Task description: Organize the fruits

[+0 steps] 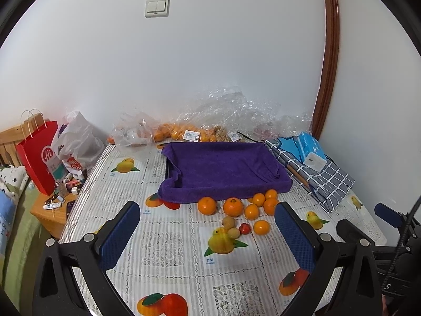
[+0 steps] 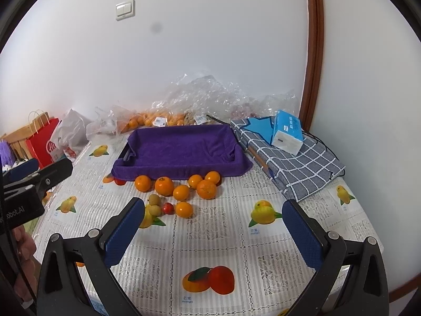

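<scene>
Several loose oranges (image 1: pixel 232 207) (image 2: pixel 164 186) lie on the fruit-print tablecloth, just in front of a tray lined with a purple towel (image 1: pixel 223 169) (image 2: pixel 181 148). Two small tan fruits (image 1: pixel 227 221) (image 2: pixel 154 199) and a small red fruit (image 1: pixel 244 228) (image 2: pixel 168 208) lie nearer me. The tray holds nothing. My left gripper (image 1: pixel 208 216) is open and empty, hovering short of the fruits. My right gripper (image 2: pixel 213 213) is open and empty, to the right of the fruits. The right gripper shows at the left view's right edge (image 1: pixel 389 214).
Clear plastic bags of oranges (image 1: pixel 184 131) (image 2: pixel 158 118) lie against the back wall. A folded checked cloth (image 1: pixel 323 179) (image 2: pixel 294 163) with a blue tissue pack (image 1: pixel 311 151) (image 2: pixel 288 131) sits right of the tray. A red paper bag (image 1: pixel 39 155) and clutter stand off the table's left edge.
</scene>
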A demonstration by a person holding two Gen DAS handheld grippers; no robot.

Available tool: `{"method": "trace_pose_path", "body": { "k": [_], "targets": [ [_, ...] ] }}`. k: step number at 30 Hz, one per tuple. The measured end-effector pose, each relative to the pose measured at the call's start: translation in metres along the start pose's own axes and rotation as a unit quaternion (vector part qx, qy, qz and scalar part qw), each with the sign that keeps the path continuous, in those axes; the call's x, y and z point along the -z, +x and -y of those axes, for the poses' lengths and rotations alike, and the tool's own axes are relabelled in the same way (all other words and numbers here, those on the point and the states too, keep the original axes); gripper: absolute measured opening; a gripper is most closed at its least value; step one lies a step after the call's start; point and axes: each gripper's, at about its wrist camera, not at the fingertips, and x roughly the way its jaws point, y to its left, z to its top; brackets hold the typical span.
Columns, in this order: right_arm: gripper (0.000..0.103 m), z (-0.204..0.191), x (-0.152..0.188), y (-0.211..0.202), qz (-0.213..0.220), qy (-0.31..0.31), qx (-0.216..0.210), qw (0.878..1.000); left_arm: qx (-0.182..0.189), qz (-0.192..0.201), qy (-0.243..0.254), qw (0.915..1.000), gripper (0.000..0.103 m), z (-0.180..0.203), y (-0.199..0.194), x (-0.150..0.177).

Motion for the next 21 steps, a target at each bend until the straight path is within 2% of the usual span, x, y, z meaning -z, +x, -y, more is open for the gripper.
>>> {"method": "trace_pose_path", "body": {
  "k": [9, 12, 18, 21],
  "targets": [
    [0.103, -0.002, 0.001, 0.009, -0.006, -0.006, 0.004, 1.000, 0.006, -0.006, 0.008, 0.9999, 0.102, 0.001, 0.013, 0.002],
    [0.103, -0.004, 0.002, 0.016, -0.016, -0.013, -0.011, 1.000, 0.001, -0.006, 0.012, 0.9999, 0.102, -0.001, 0.022, 0.004],
    [0.103, -0.001, 0.003, 0.033, -0.001, -0.015, -0.018, 1.000, -0.009, -0.038, 0.003, 0.9992, 0.102, -0.018, 0.058, 0.010],
    [0.103, 0.005, 0.007, 0.053, -0.017, -0.004, -0.012, 1.000, -0.023, -0.054, -0.006, 0.9983, 0.101, -0.033, 0.077, 0.017]
  ]
}}
